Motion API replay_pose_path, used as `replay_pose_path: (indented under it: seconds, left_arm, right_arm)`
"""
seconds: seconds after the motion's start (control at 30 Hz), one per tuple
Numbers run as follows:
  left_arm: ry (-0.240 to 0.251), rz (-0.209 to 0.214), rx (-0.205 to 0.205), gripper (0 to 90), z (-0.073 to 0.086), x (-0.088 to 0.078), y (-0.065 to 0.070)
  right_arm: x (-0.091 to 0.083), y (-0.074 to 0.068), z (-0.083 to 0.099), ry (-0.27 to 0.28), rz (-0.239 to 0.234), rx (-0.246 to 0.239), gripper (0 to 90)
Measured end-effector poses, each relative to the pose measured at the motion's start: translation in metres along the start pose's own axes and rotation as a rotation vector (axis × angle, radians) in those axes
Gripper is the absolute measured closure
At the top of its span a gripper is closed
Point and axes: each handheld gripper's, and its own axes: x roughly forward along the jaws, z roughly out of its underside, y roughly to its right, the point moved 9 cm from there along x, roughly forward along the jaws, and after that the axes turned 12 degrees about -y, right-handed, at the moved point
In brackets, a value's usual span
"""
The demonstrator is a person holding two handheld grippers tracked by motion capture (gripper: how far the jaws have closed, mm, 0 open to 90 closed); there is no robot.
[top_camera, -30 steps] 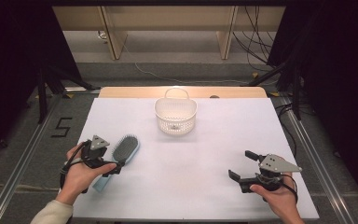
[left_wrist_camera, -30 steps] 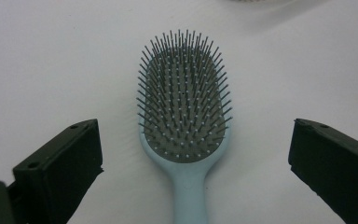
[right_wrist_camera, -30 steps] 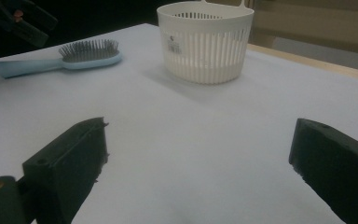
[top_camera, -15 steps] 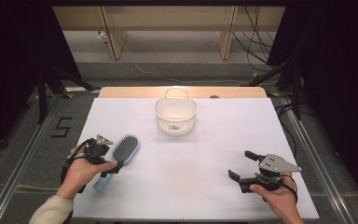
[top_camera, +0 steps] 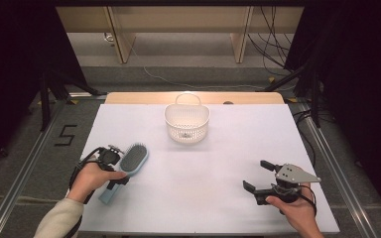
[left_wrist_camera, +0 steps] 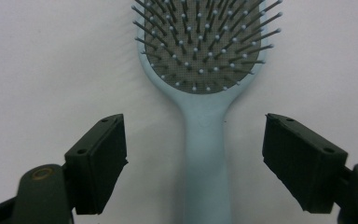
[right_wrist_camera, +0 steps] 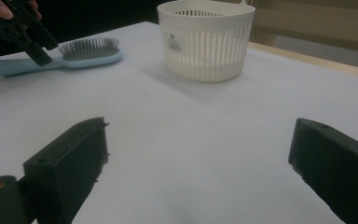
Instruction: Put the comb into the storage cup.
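Near the bench's [top_camera: 218,198] left edge, the left tongs [left_wrist_camera: 193,158] straddle the handle of the pale blue hairbrush [left_wrist_camera: 205,93], which lies flat, bristles up. The jaws have just been closing, but neither pad touches the handle yet. If they clamp off-centre, the slim handle may twist or skid away. The white basket [top_camera: 187,124] stands near the far edge. Near the front right corner, the right tongs [top_camera: 260,179] hang agape, empty.

Your left claw [top_camera: 115,174] sat near the worktop's left edge, tipped steeply downward in your left hand [top_camera: 90,177]; its jaws had just been closing but stood apart, gripping nothing. Your right claw [top_camera: 257,179] rested near the front right corner, held level, jaws spread wide.
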Motion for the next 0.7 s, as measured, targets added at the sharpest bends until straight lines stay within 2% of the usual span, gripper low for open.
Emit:
replay_pose_path:
  seconds: [0.27,0.53,0.63,0.7]
  left_arm:
    - [-0.056,0.013,0.006,29.4,-0.001,0.011,0.0]
    - [-0.083,0.028,0.004,36.3,-0.003,0.013,0.0]
    - [-0.105,0.049,0.012,38.0,-0.003,0.012,0.001]
    - [-0.12,0.034,0.019,39.9,-0.003,0.012,-0.001]
  right_arm:
    - [0.0,0.0,0.0,0.001,0.0,0.0,5.2]
    - [0.0,0.0,0.0,0.0,-0.001,0.0,5.2]
    - [0.0,0.0,0.0,-0.001,-0.001,0.0,5.2]
    - [0.0,0.0,0.0,0.001,-0.001,-0.001,5.2]
